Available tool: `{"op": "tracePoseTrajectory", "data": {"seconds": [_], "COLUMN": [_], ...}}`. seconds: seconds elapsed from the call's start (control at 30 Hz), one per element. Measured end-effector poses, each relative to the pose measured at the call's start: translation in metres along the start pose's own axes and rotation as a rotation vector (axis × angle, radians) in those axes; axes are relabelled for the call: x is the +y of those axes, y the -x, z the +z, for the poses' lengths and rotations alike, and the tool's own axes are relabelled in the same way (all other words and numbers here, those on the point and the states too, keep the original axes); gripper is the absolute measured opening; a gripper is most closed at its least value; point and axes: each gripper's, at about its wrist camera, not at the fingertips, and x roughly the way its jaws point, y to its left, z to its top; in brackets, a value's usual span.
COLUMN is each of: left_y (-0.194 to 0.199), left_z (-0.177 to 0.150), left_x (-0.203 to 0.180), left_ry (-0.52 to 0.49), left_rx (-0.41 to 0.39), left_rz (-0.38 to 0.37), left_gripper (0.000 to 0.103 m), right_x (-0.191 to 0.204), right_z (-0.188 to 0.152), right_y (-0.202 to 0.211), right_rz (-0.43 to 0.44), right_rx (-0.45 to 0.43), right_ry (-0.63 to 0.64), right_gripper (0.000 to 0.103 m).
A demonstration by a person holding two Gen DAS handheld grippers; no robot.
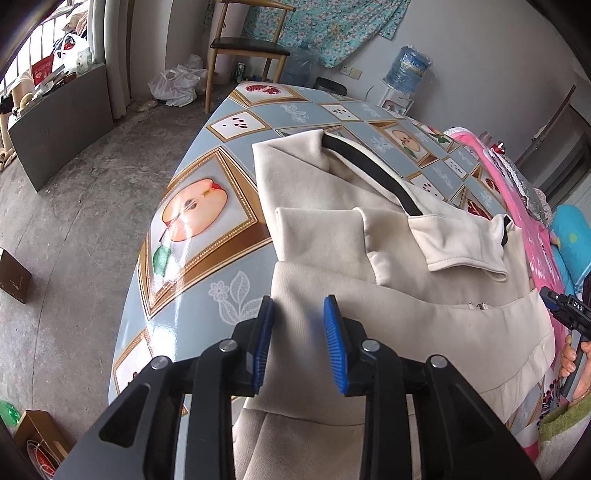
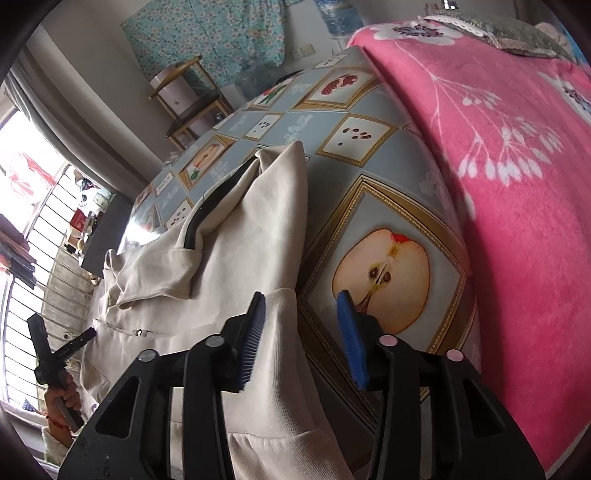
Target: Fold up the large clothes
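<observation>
Left gripper [image 1: 298,339] at bottom centre of its frame, blue pads [image 1: 263,343] parted with a moderate gap, nothing between them, hovering over the near hem of the cream jacket [image 1: 369,295]. Right gripper [image 2: 301,339] at bottom centre of its own view, jaws spread wider, holding nothing; left pad sits over the jacket's edge, right pad over the tablecloth's apple print [image 2: 384,273]. Jacket lies partly folded on the table, sleeve turned in across the body, black-lined hood [image 1: 369,166] toward the far end, zip pull visible mid-right. It covers the middle of the left-wrist frame and the left-centre of the right-wrist one. Table [image 1: 207,206] has a glossy blue-grey cloth with gold-framed fruit pictures and white lace flowers. Pink floral blanket [image 2: 517,184] fills the right side of the right-wrist view, touching the table edge. Room: bare concrete floor [image 1: 74,206] at left, wooden chair [image 1: 247,48] top centre, white plastic bag [image 1: 177,83] beside it, water jug [image 1: 406,68] upper right, teal floral cloth [image 1: 332,26] on the wall, barred window upper left.
</observation>
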Motion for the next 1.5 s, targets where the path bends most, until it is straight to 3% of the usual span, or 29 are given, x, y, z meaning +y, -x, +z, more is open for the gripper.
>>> {"op": "tracePoseTrajectory", "data": {"seconds": [0.13,0.2,0.3,0.5,0.67,0.8,0.9,1.1,1.27,1.33,1.43,1.5], "left_y": [0.005,0.014,0.025,0.047,0.075,0.101,0.115,0.122,0.071,0.033,-0.037,-0.060], "left_z": [-0.002,-0.005,-0.010,-0.024,-0.036,-0.038,-0.023,0.050,0.122,0.137,0.138,0.135], "left_x": [0.000,-0.005,-0.016,-0.043,-0.052,-0.051,-0.051,-0.056,-0.058,-0.054,-0.046,-0.040], "left_ry": [-0.001,-0.040,-0.099,-0.227,-0.236,-0.216,-0.214,-0.235,-0.239,-0.228,-0.216,-0.206], "left_rx": [-0.022,-0.055,-0.096,-0.191,-0.291,-0.371,-0.413,-0.492,-0.422,-0.339,-0.157,-0.096], "left_rz": [-0.011,0.000,0.015,0.093,0.081,0.036,0.021,0.003,0.049,0.056,0.124,0.157], "left_gripper": [0.022,0.013,0.008,0.006,0.005,0.005,0.005,0.005,0.005,0.005,0.005,0.005], "right_x": [0.000,0.009,0.025,0.073,0.099,0.113,0.121,0.124,0.093,0.074,0.041,0.029], "right_z": [-0.001,-0.009,-0.024,-0.049,-0.066,-0.068,-0.050,0.029,0.102,0.116,0.117,0.115], "right_y": [-0.007,-0.003,0.011,0.047,0.073,0.098,0.111,0.098,0.042,0.000,-0.061,-0.078], "right_rz": [0.029,-0.012,-0.081,-0.280,-0.374,-0.379,-0.349,-0.274,-0.181,-0.190,-0.215,-0.206], "right_rx": [0.066,0.071,0.020,-0.136,-0.254,-0.358,-0.428,-0.485,-0.396,-0.300,-0.150,-0.122], "right_ry": [0.007,0.062,0.133,0.295,0.357,0.362,0.370,0.373,0.251,0.203,0.125,0.098], "right_gripper": [0.047,0.027,0.009,0.006,0.005,0.005,0.005,0.005,0.005,0.005,0.005,0.005]}}
